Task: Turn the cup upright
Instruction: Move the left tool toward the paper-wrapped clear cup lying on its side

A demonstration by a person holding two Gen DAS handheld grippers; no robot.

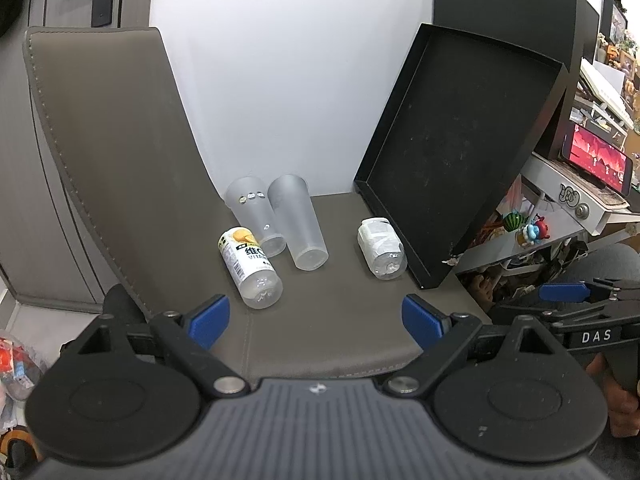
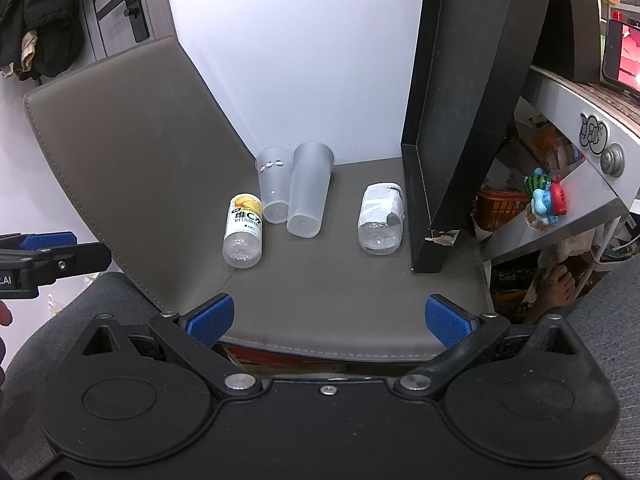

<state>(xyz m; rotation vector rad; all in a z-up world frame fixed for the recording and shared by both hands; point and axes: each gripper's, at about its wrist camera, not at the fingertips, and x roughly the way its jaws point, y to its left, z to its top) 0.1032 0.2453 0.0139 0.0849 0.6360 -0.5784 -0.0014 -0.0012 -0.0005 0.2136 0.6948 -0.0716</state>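
Note:
Two frosted clear plastic cups lie on their sides on the grey chair seat, bases toward me. The left cup has small marks near its rim. The right cup lies against it. My left gripper is open and empty, above the seat's front, short of the cups. My right gripper is open and empty, over the seat's front edge. Each gripper shows at the edge of the other's view, the right gripper and the left gripper.
A vitamin drink bottle lies left of the cups. A clear bottle with a white label lies to the right. A black tray leans upright at the seat's right. The chair back rises on the left.

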